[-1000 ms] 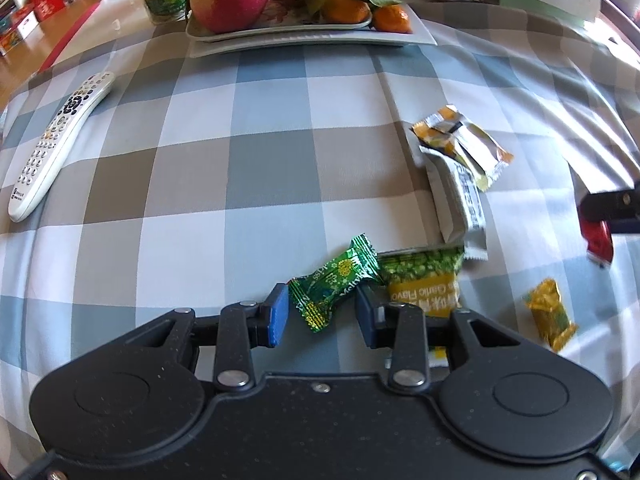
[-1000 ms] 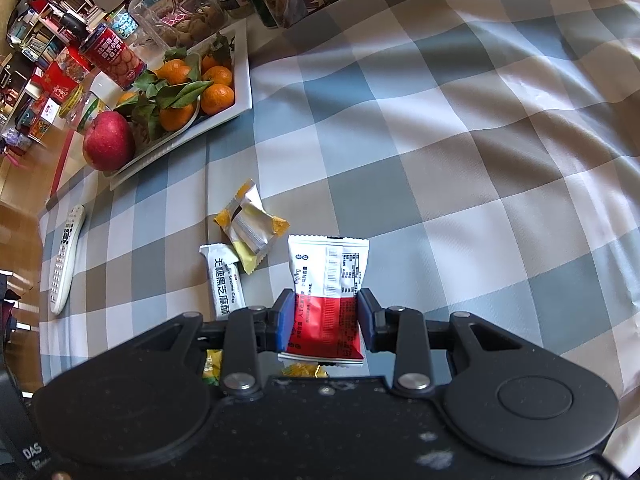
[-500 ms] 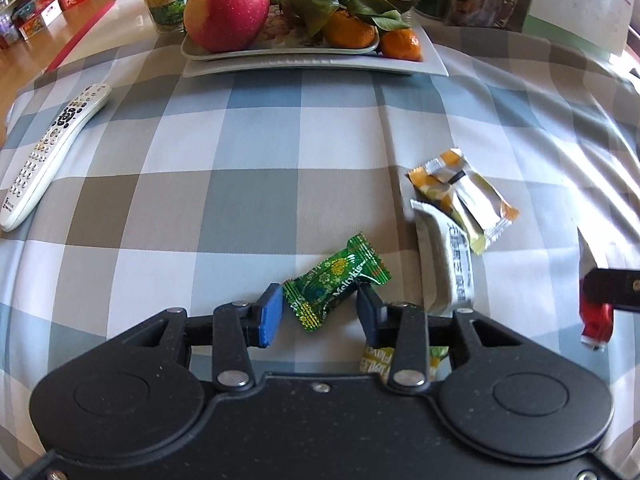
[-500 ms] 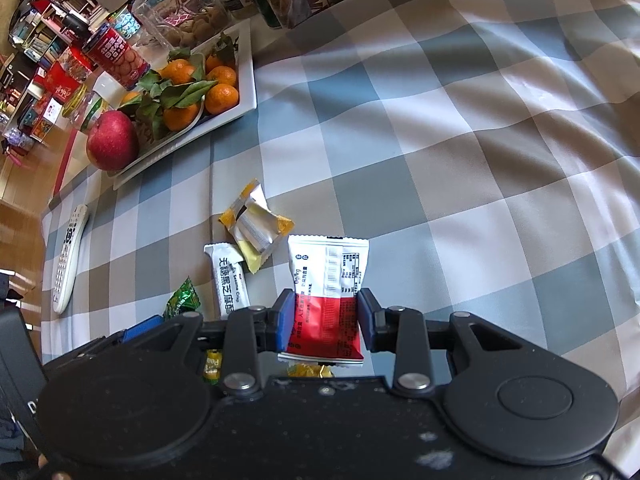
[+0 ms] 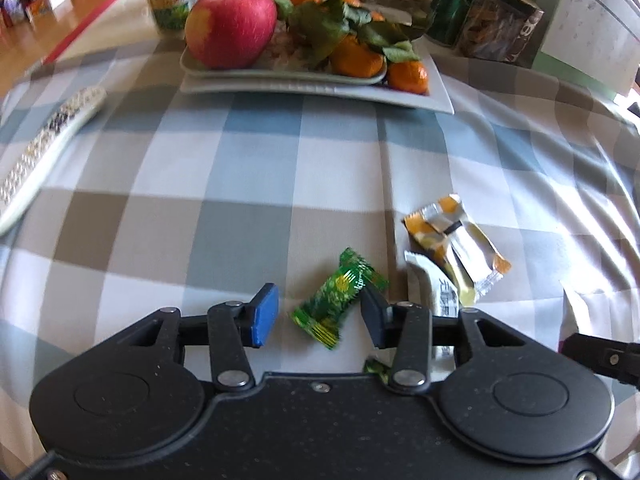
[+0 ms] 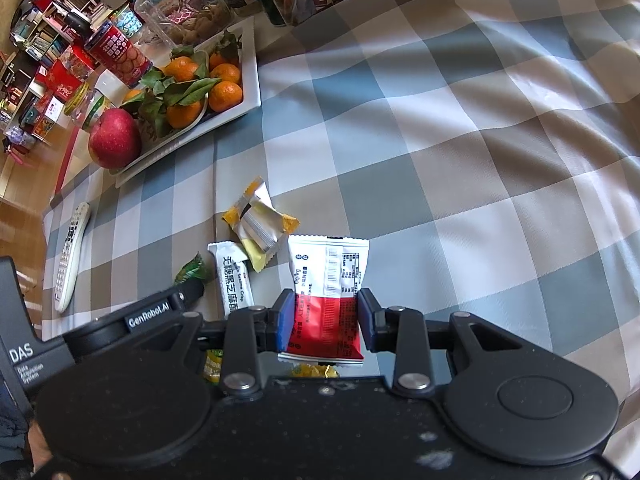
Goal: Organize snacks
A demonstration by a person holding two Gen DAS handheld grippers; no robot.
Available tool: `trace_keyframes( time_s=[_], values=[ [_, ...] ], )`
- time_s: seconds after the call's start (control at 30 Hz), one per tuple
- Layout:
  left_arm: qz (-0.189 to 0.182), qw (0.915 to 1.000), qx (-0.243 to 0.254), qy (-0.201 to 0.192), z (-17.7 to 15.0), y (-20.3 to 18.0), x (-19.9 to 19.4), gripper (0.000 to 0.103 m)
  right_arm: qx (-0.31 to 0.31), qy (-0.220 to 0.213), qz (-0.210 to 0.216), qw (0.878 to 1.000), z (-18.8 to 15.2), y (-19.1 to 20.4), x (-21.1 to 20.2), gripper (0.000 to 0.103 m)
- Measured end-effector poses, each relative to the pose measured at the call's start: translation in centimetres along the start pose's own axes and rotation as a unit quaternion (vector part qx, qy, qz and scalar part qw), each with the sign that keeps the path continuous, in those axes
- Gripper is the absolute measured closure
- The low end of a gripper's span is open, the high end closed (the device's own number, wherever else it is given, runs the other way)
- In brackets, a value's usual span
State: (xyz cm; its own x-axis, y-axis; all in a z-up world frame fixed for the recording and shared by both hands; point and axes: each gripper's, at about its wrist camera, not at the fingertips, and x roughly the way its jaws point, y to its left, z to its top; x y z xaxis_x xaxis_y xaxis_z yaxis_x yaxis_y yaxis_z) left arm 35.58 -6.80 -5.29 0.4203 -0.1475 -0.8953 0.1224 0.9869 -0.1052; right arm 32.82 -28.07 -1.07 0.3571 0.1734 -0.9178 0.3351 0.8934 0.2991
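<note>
Your desk point(image 5: 248, 168), under a checked cloth, carries a white tray point(image 5: 434, 92), a remote point(image 5: 48, 140), and scattered snack packets point(image 6: 260, 228).

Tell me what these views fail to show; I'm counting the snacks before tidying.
- Green-yellow packet: left wrist view, mostly hidden under the left claw's body; in the right view only a scrap shows.
- Yellow candy: right wrist view, behind the red-white packet and the claw body.
- White bar: lower end covered by the left claw's finger.
- Remote: left view, blurred, cut by the left edge.
</note>
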Motion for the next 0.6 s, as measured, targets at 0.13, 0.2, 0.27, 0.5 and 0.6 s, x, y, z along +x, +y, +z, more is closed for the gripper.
trace_keyframes(
  time_s=[0.13,0.2,0.27,0.5,0.6],
  values=[
    [-0.001,0.9995,0.031,-0.005,0.1,-0.5,0.1,0.051,0.001,-0.001,0.001,1.0,0.0,-0.1,-0.1,0.068],
    [0.0,0.9993,0.038,-0.005,0.1,-0.8,0.3,0.051,0.001,0.0,0.002,1.0,0.0,-0.1,-0.1,0.068],
    [-0.001,0.9989,0.046,-0.006,0.1,-1.1,0.6,0.051,0.0,0.0,0.004,1.0,0.0,-0.1,-0.2,0.068],
    [-0.003,0.9987,0.051,-0.007,0.1,-1.7,1.1,0.055,0.0,0.0,0.0,1.0,0.1,-0.1,0.0,0.068],
    [-0.003,0.9982,0.059,-0.009,0.2,-1.9,1.2,0.069,0.001,0.0,0.001,1.0,0.1,0.0,0.0,0.068]
  ],
)
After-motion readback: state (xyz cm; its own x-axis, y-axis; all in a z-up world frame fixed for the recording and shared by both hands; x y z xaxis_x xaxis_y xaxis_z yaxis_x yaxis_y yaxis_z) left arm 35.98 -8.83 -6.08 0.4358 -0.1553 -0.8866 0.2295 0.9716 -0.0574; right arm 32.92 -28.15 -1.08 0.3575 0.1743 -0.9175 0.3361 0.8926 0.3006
